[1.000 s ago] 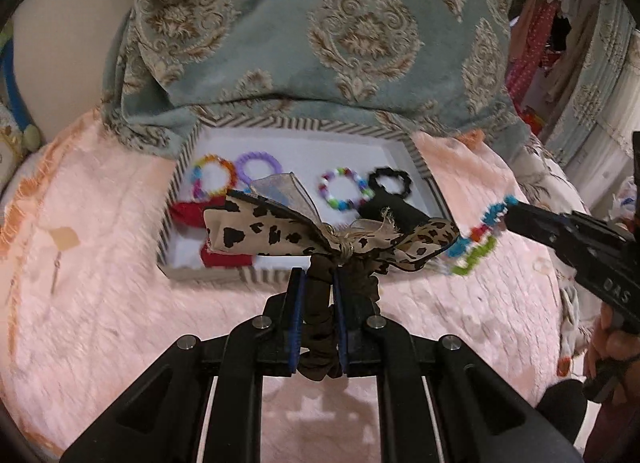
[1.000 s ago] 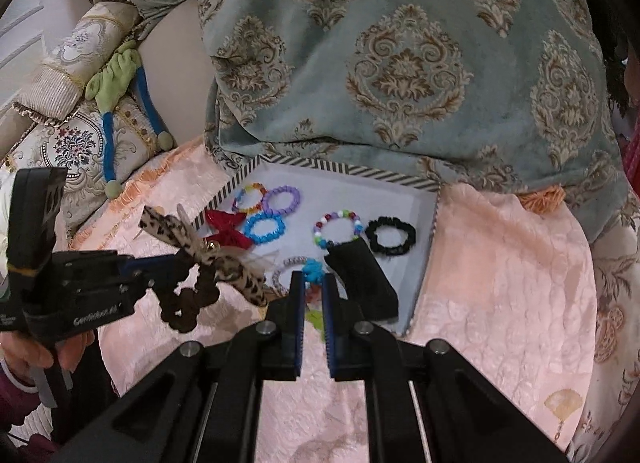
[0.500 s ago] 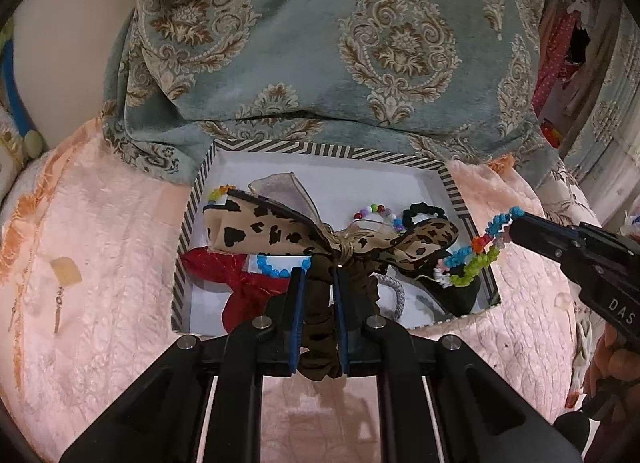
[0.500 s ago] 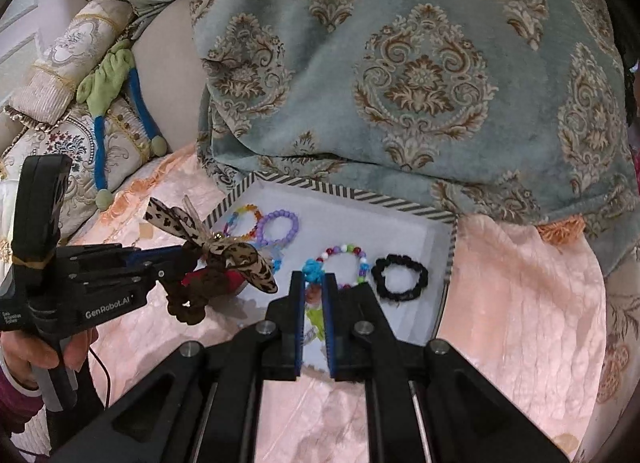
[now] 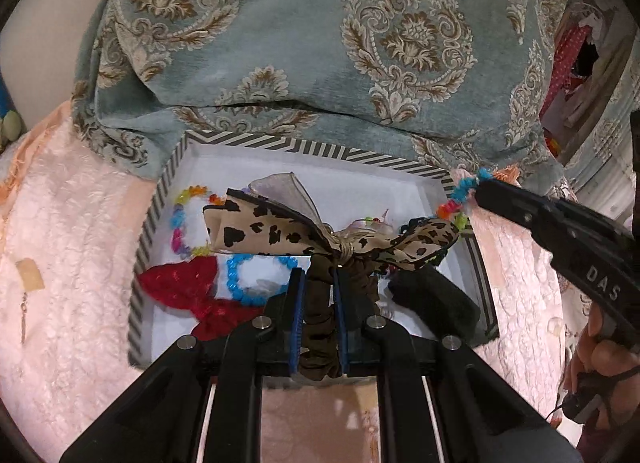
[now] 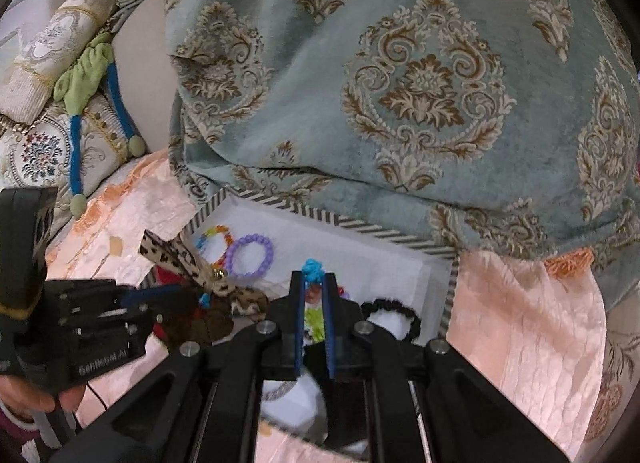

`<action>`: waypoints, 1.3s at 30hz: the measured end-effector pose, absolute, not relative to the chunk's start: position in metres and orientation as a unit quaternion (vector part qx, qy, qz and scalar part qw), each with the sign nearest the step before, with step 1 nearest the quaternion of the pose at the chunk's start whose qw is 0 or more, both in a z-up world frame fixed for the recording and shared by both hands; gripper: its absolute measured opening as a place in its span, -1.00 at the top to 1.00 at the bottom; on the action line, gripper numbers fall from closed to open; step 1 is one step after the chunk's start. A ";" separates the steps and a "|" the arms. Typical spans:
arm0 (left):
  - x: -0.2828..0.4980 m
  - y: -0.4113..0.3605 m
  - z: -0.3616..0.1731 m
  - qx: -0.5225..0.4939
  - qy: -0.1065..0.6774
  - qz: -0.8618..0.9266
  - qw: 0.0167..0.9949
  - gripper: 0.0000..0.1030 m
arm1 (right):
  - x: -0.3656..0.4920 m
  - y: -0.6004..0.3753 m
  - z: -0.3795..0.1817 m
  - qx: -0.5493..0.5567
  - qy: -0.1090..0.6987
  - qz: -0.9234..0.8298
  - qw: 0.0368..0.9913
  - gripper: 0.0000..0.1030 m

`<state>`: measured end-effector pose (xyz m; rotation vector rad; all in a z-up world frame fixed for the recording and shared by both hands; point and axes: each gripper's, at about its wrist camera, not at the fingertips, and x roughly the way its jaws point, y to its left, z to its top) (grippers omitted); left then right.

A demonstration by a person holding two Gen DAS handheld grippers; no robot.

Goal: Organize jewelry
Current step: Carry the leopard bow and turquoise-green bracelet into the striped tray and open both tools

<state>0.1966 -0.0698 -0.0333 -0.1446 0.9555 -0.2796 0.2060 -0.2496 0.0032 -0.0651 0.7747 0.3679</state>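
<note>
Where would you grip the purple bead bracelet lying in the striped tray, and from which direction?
Pinch one side of the purple bead bracelet across its bead strand, from straight above. It lies flat on the tray floor as an open ring, with its far arc bare.

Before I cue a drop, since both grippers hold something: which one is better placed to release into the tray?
Left, probably. The left gripper holds the leopard scrunchie well over the tray. The right gripper holds its bead bracelet over the tray too, but the left view puts it near the right rim.
</note>
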 end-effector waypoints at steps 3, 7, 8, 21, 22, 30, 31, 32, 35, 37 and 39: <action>0.206 -0.073 -0.038 -0.073 0.463 -0.135 0.873 1.00 | 0.222 -0.248 0.002 -0.033 0.375 0.170 0.911 0.85; 0.215 -0.076 -0.048 -0.073 0.471 -0.131 0.869 1.00 | 0.242 -0.246 -0.002 -0.028 0.377 0.161 0.912 0.85; 0.218 -0.076 -0.051 -0.072 0.473 -0.130 0.868 1.00 | 0.247 -0.244 -0.003 -0.029 0.378 0.160 0.912 0.85; 0.239 -0.073 -0.080 -0.069 0.491 -0.111 0.861 1.00 | 0.295 -0.246 -0.029 -0.028 0.400 0.135 0.906 0.84; 0.239 -0.074 -0.080 -0.068 0.491 -0.111 0.861 1.00 | 0.296 -0.249 -0.034 -0.028 0.406 0.130 0.904 0.84; 0.245 -0.079 -0.088 -0.071 0.499 -0.113 0.856 1.00 | 0.303 -0.284 -0.071 -0.013 0.444 0.087 0.892 0.84; 0.247 -0.080 -0.089 -0.071 0.500 -0.113 0.855 1.00 | 0.303 -0.287 -0.075 -0.011 0.447 0.083 0.891 0.84; 0.248 -0.082 -0.090 -0.072 0.501 -0.114 0.855 1.00 | 0.304 -0.289 -0.078 -0.008 0.449 0.080 0.890 0.84; 0.249 -0.086 -0.093 -0.071 0.504 -0.115 0.853 1.00 | 0.306 -0.288 -0.085 -0.005 0.454 0.081 0.887 0.84; 0.250 -0.089 -0.095 -0.068 0.508 -0.116 0.851 1.00 | 0.306 -0.284 -0.088 -0.011 0.455 0.082 0.886 0.84; 0.250 -0.091 -0.097 -0.065 0.512 -0.117 0.849 1.00 | 0.307 -0.282 -0.091 -0.015 0.458 0.082 0.885 0.84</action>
